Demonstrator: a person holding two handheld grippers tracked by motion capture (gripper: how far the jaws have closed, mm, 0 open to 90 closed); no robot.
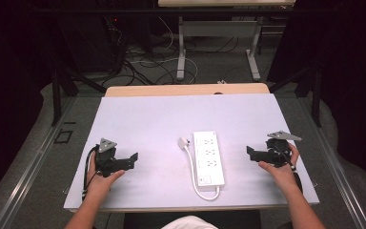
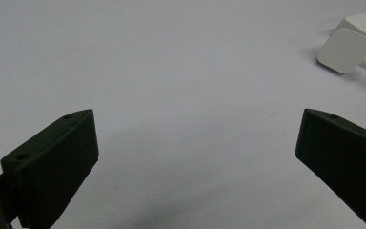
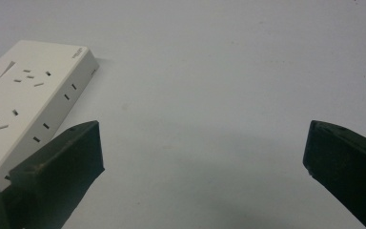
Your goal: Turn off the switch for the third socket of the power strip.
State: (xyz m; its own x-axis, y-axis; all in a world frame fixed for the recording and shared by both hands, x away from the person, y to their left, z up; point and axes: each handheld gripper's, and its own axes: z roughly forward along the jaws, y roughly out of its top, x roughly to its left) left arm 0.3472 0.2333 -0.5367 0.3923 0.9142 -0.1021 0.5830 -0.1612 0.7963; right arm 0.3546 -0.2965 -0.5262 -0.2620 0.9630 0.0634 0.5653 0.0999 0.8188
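Both the left gripper [image 1: 134, 158] and right gripper [image 1: 249, 151] are held wide open and empty beside the white power strip [image 1: 208, 158], whose plug [image 1: 184, 142] likely must be reached for next.

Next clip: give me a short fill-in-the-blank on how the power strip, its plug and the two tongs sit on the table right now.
1. The white power strip lies flat on the table, between the left tongs and the ____ tongs.
2. The plug rests on the strip's ____ side in the high view.
3. Both tongs have their jaws ____, with nothing between them.

Missing words: right; left; open
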